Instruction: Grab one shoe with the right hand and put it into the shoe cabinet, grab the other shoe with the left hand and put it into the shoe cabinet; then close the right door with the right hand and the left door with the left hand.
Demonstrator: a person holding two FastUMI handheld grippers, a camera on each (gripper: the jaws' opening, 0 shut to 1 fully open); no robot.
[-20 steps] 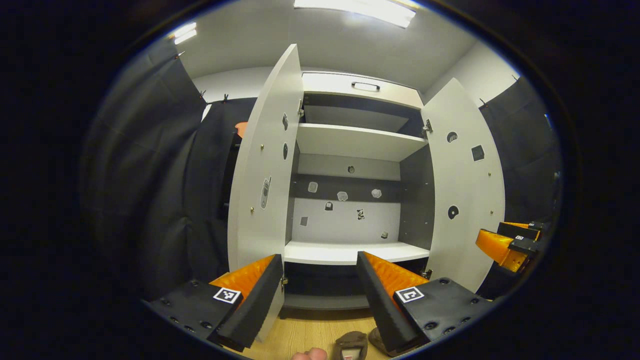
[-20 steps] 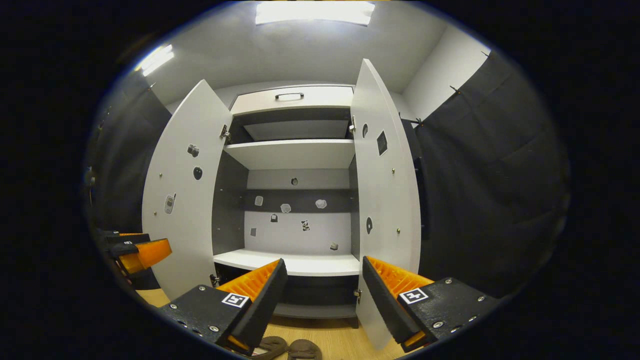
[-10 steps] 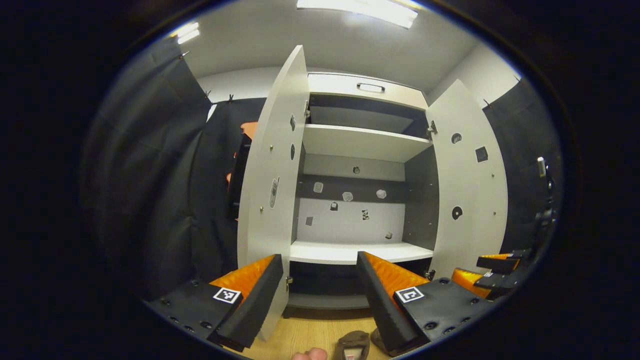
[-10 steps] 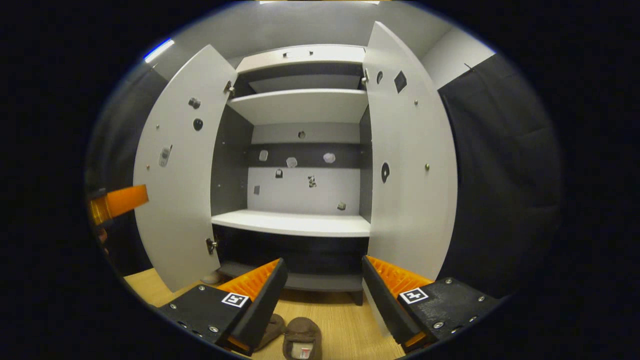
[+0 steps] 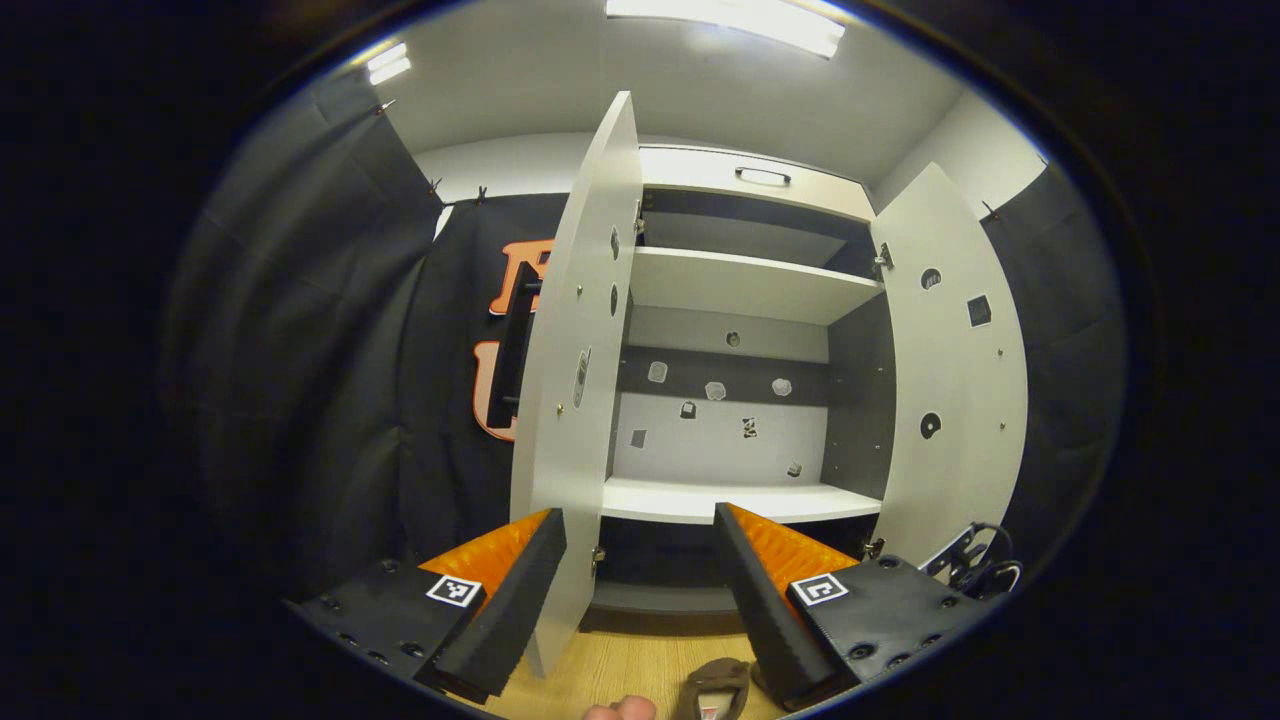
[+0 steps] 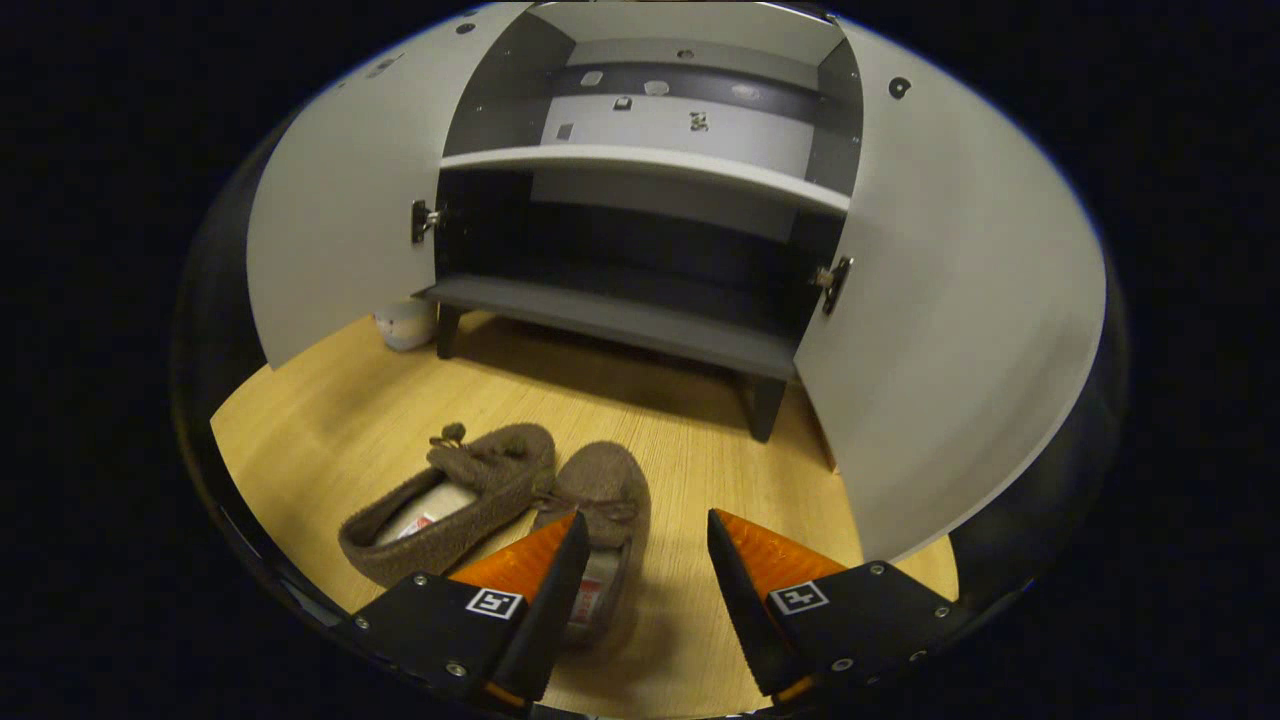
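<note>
Right gripper view looks down on the right gripper [image 6: 638, 560], fingers spread wide and holding nothing, just above the nearer shoe [image 6: 600, 505]. The other shoe [image 6: 450, 495] lies touching it, both on the wooden floor [image 6: 330, 400] in front of the shoe cabinet [image 6: 640, 320]. To grab well, straddle one shoe's side wall only, clear of its partner. The left gripper [image 5: 640, 590] hangs open and empty before the cabinet, both doors ajar, dark cloth walls around.
</note>
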